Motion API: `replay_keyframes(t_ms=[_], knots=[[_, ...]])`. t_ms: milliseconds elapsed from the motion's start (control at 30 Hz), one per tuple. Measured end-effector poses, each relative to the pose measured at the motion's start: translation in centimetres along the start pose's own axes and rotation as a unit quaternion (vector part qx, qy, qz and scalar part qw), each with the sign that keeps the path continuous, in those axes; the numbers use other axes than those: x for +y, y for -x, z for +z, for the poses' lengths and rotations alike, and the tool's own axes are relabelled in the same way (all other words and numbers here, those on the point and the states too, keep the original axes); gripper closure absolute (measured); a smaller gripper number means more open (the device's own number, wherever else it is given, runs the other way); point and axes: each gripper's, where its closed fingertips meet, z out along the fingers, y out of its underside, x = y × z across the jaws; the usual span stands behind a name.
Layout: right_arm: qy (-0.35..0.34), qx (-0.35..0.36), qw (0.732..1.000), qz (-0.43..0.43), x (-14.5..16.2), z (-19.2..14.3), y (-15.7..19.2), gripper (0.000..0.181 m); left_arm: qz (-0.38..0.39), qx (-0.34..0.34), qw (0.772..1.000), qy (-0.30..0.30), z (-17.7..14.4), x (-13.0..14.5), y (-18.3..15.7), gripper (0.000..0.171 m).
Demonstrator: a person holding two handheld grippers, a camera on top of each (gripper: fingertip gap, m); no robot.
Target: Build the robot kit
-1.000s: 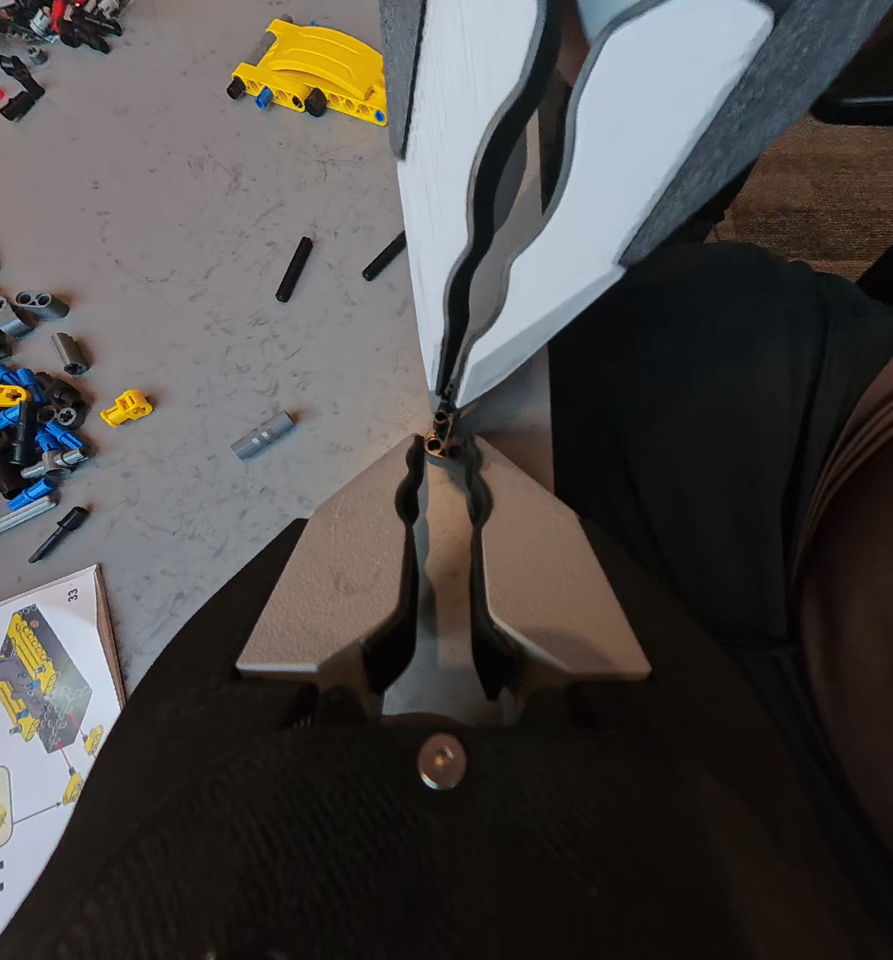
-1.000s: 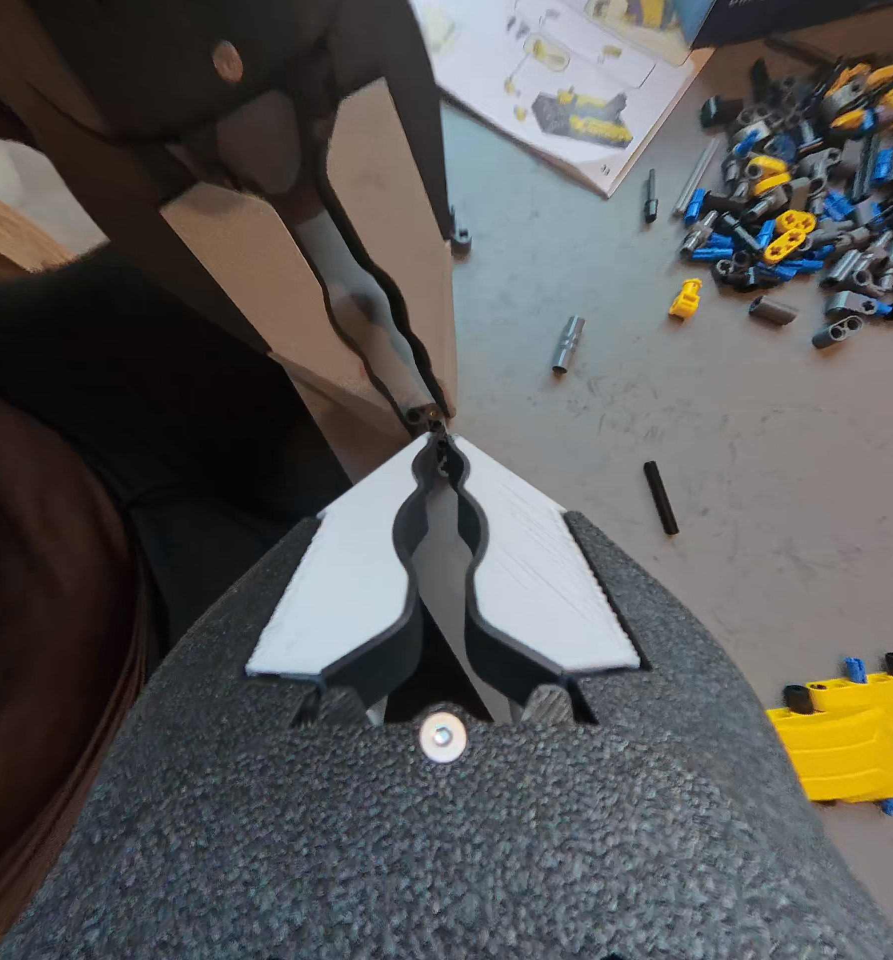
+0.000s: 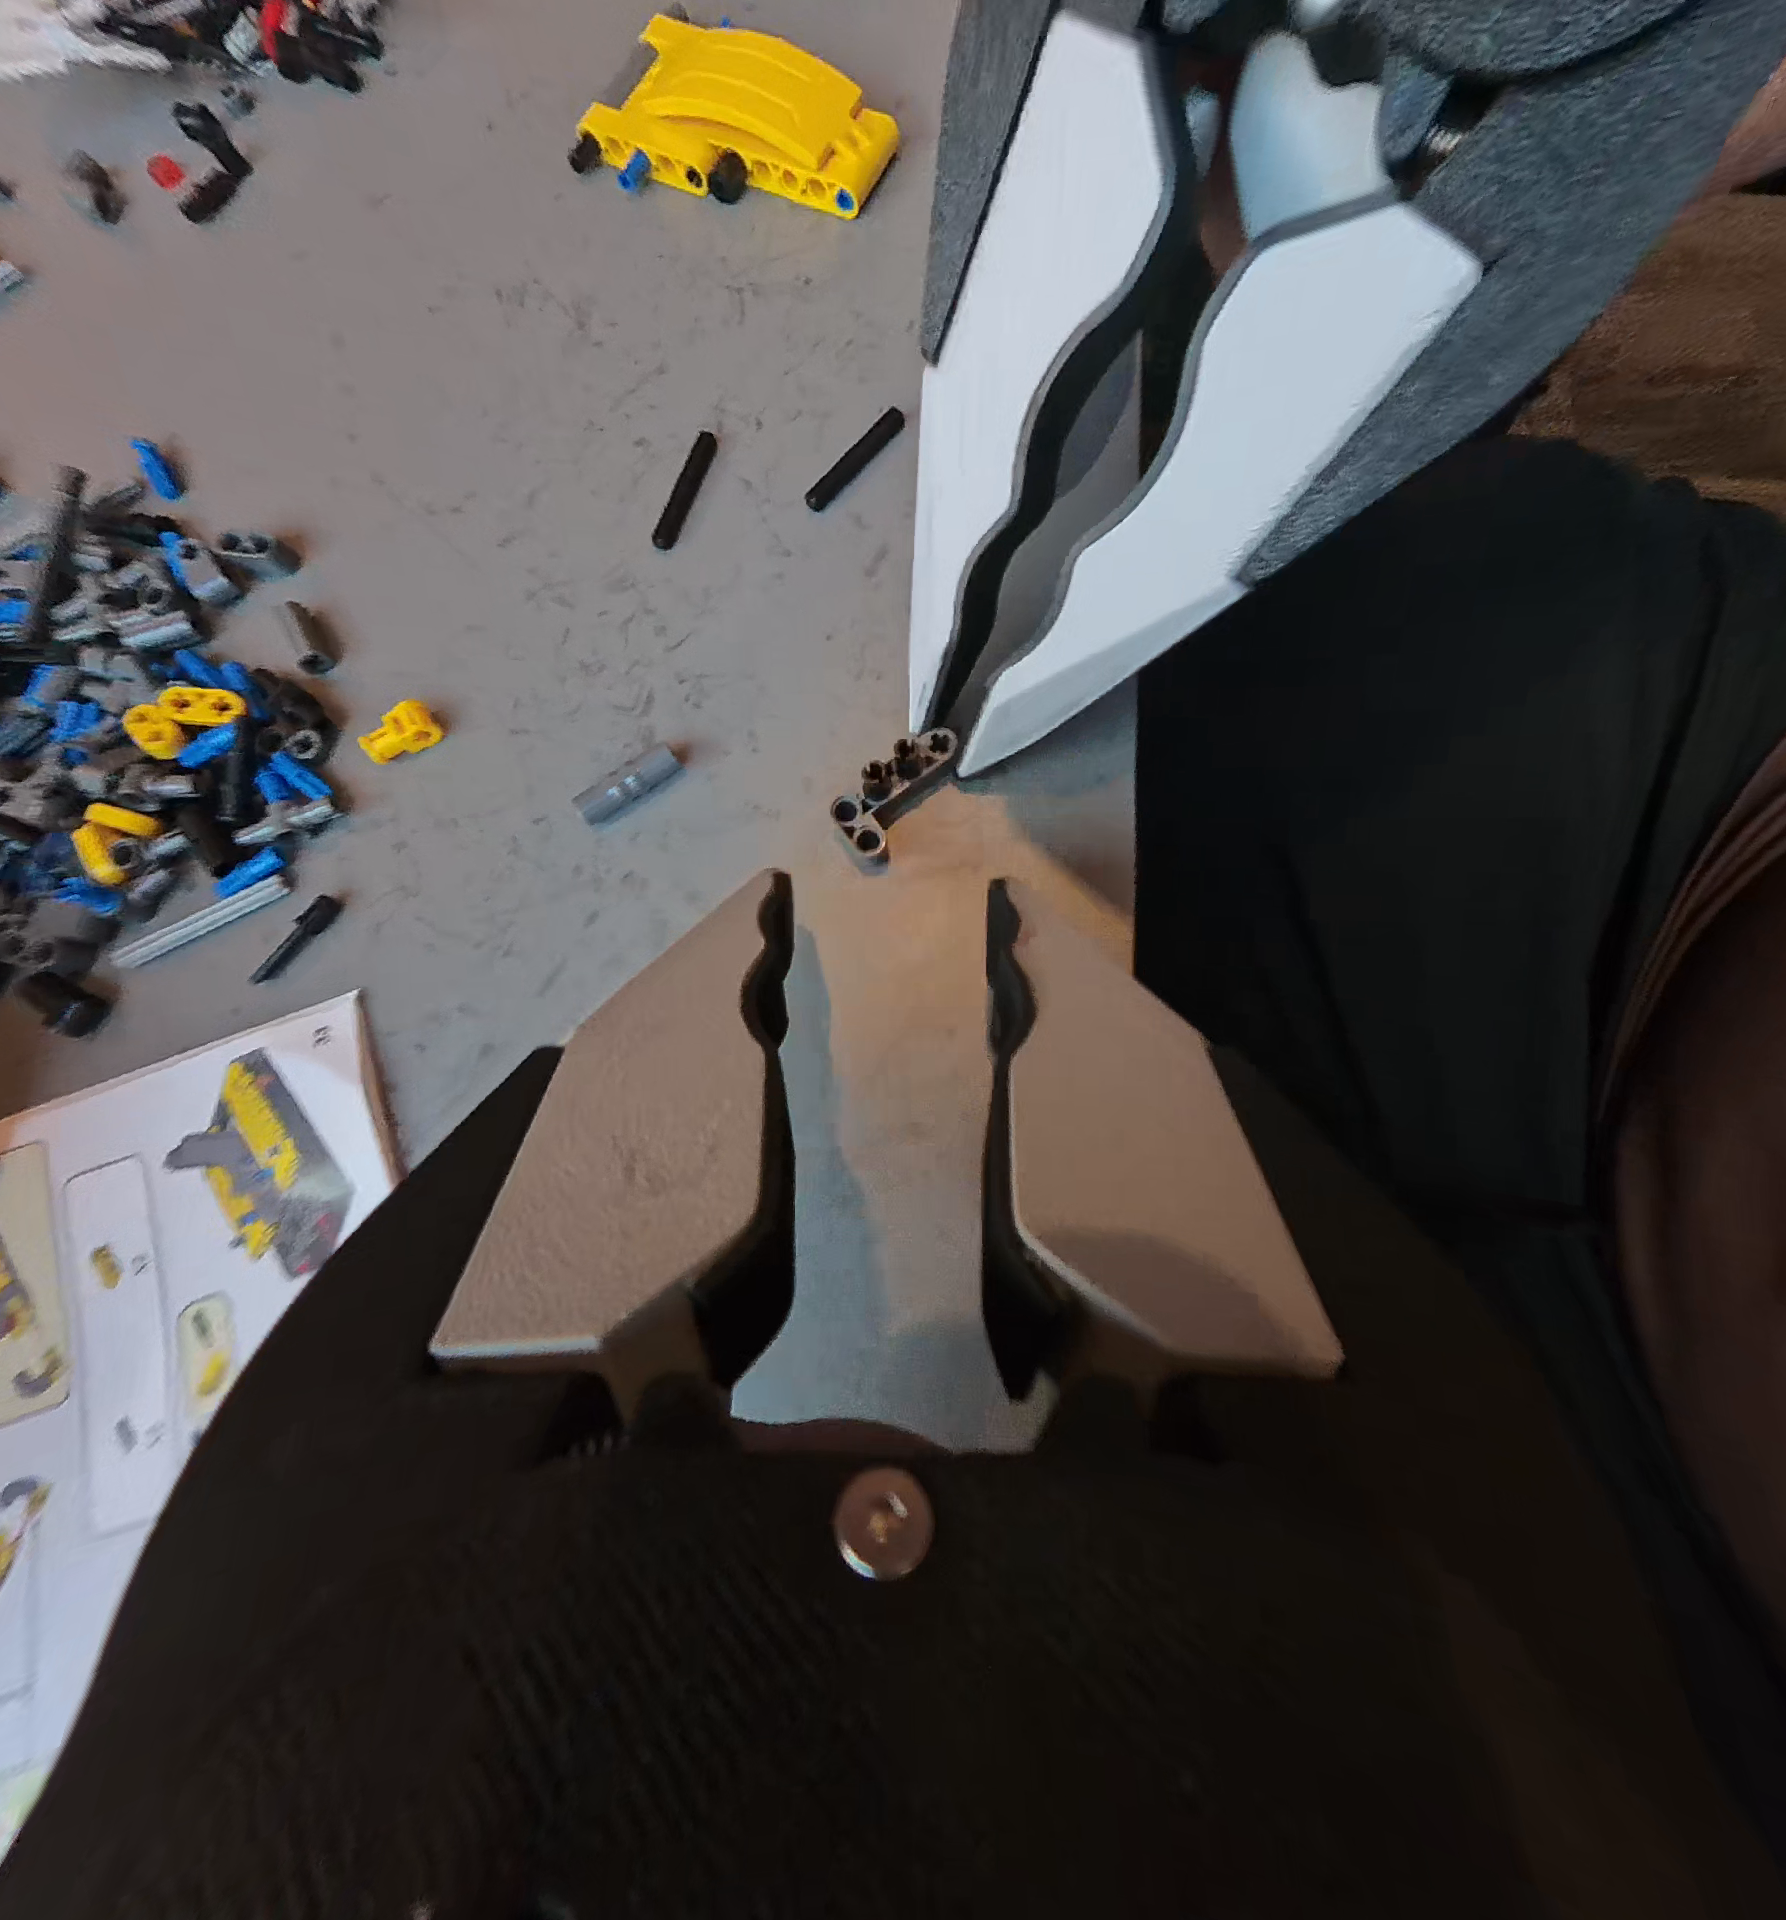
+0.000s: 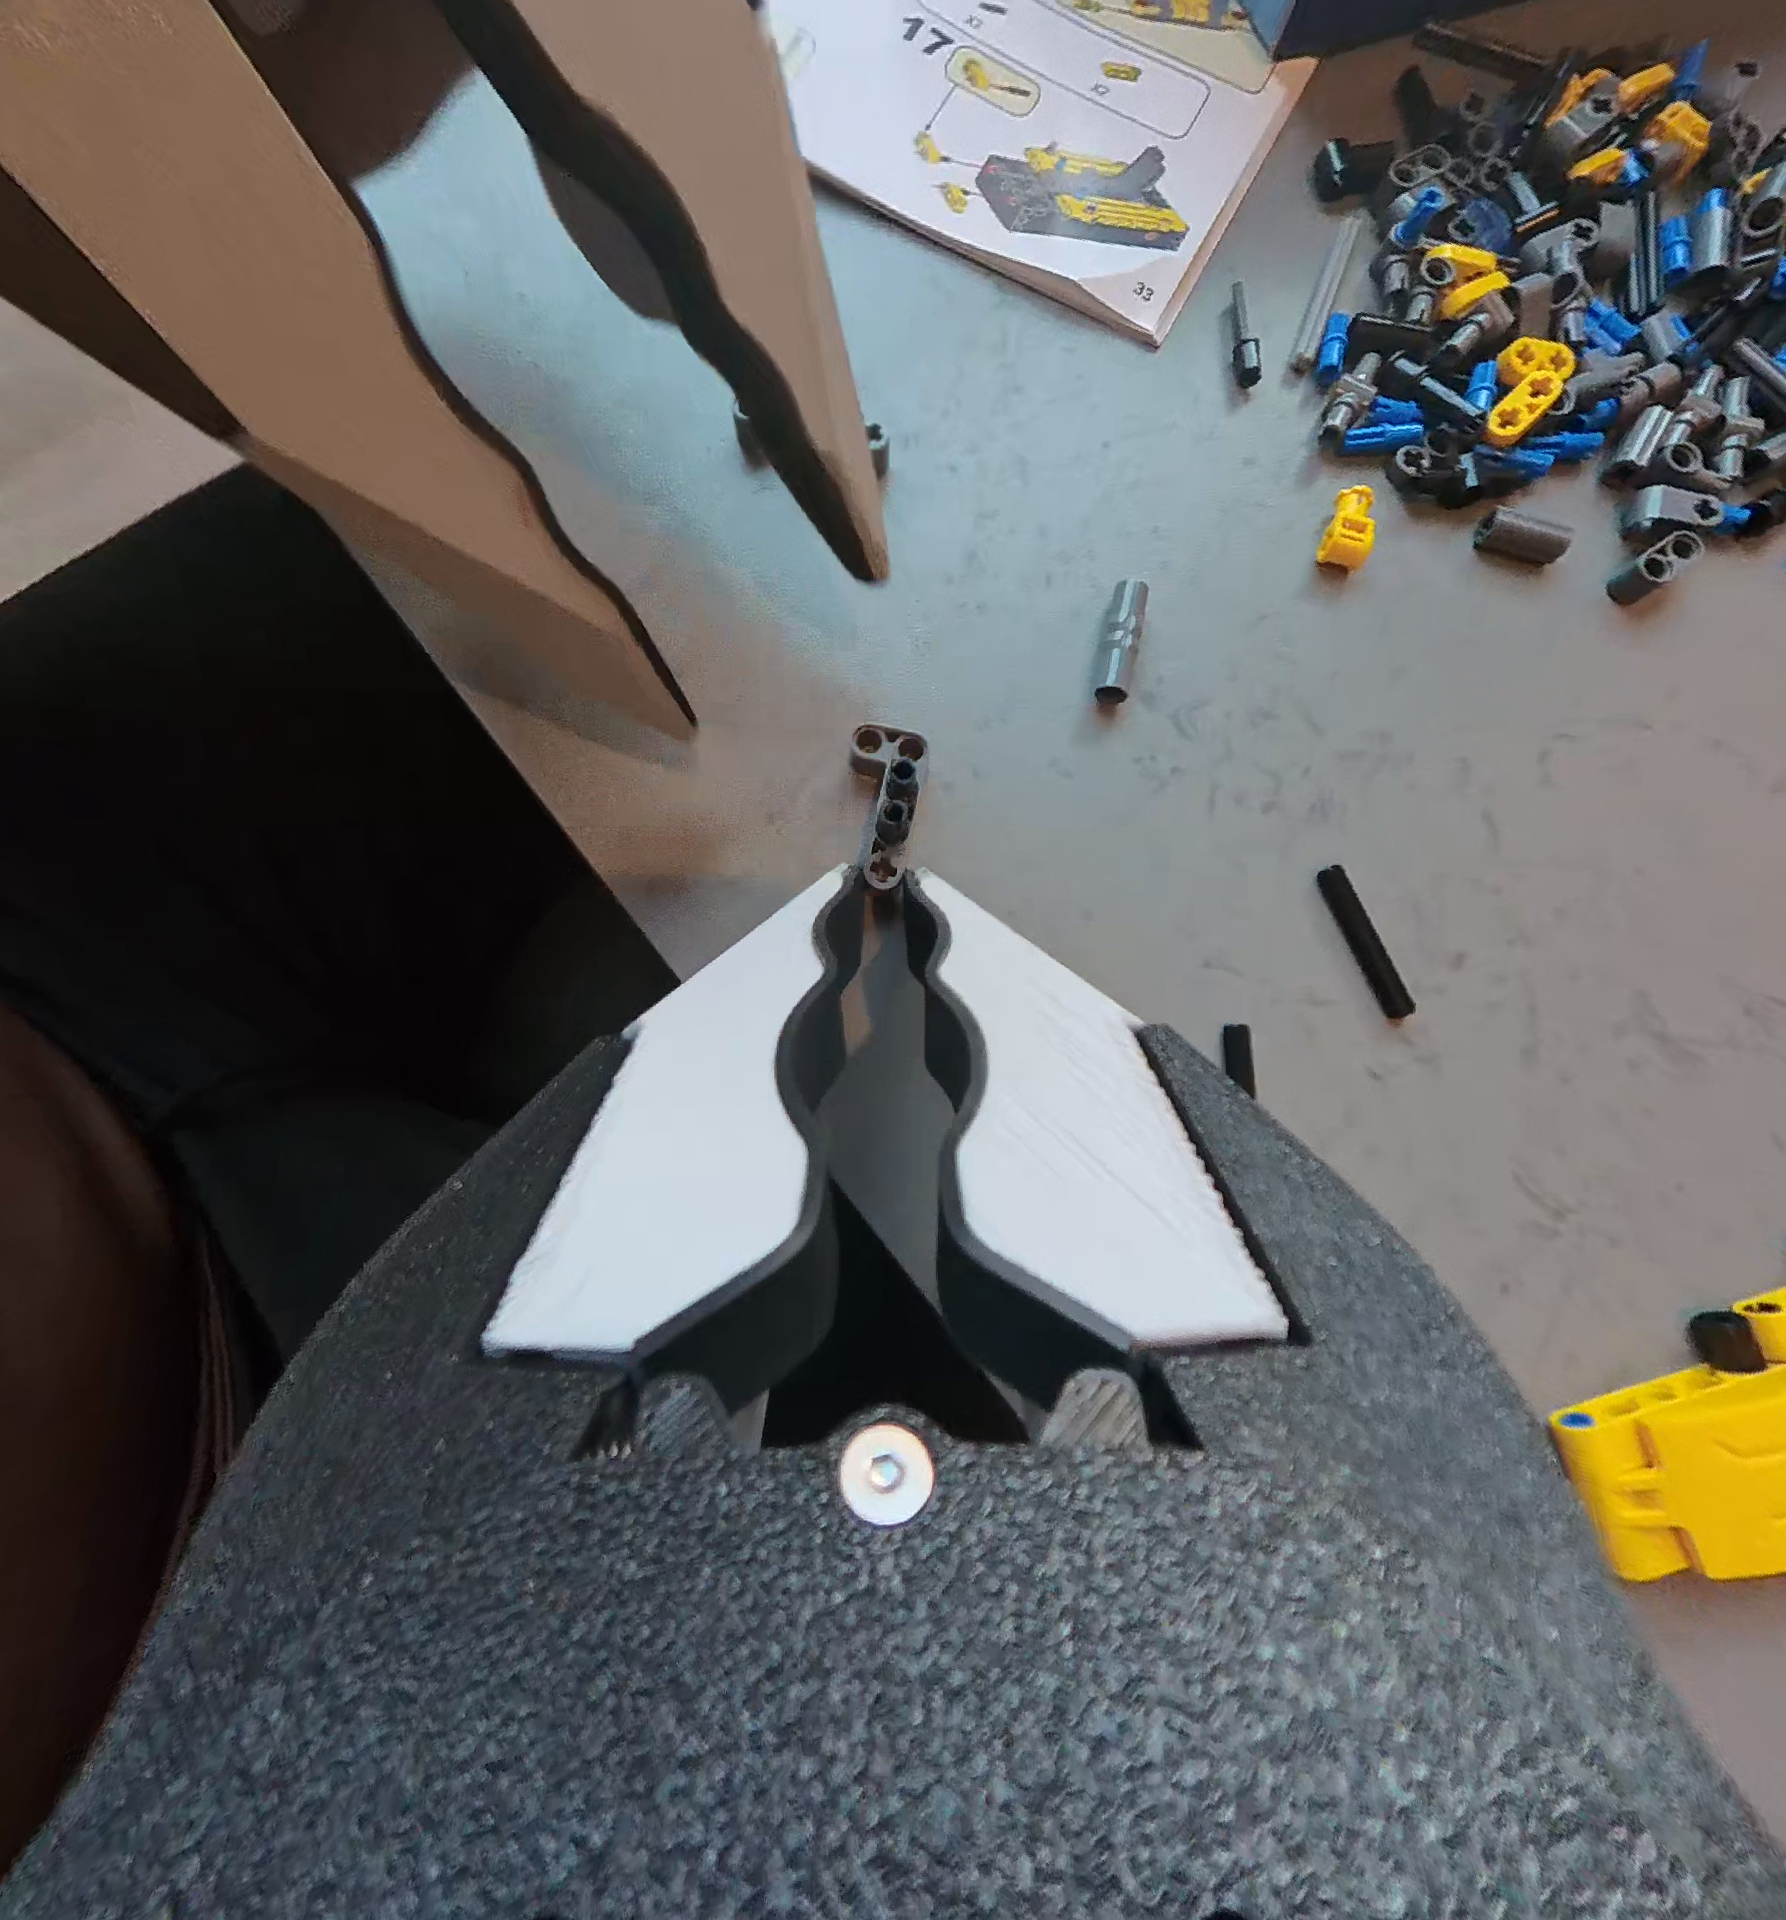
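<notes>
A small dark grey L-shaped beam (image 4: 889, 800) with black pins in it is held above the grey table (image 4: 1284, 831). My right gripper (image 4: 881, 883), with white fingers, is shut on one end of the beam. The beam (image 3: 884, 795) also shows in the left wrist view, hanging from the right gripper's (image 3: 956, 753) tips. My left gripper (image 3: 889, 888), with tan fingers, is open and empty, its tips just short of the beam's free end. In the right wrist view the left gripper (image 4: 775, 639) stands open at the upper left, apart from the beam.
A pile of loose blue, grey, black and yellow pieces (image 3: 89, 727) lies to one side, with an open instruction booklet (image 3: 141, 1247). A yellow panel assembly (image 3: 743, 125), two black axles (image 3: 683, 504), a grey connector (image 3: 627, 784) and a small yellow piece (image 3: 401, 730) lie loose. A person's dark clothing (image 3: 1388, 935) is beside the table edge. Only a small space, under 4 cm, lies between the two pairs of fingers.
My left gripper has opened, let go of the beam and drawn back a little. My right gripper still holds the beam, which now shows in full.
</notes>
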Motion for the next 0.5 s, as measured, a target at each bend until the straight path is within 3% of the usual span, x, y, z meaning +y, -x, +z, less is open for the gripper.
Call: replay_keyframes(t_ms=[100,233,367,500], knots=[[-0.007,0.006,0.999,0.034,0.0,0.0,0.2,0.175,-0.018,-0.017,1.0,-0.003,-2.8,0.2,0.7,0.134],[-0.014,-0.008,0.998,0.056,-0.2,0.1,1.3,0.174,-0.085,-0.053,0.995,0.01,-5.4,2.8,2.1,0.13],[-0.016,0.0,0.999,0.049,-0.6,0.5,1.7,0.174,-0.153,-0.069,0.986,0.016,-5.2,5.8,2.2,0.131],[-0.018,0.031,0.998,0.049,-0.9,0.7,0.7,0.174,-0.167,-0.096,0.981,0.011,-4.6,7.0,1.9,0.131]])
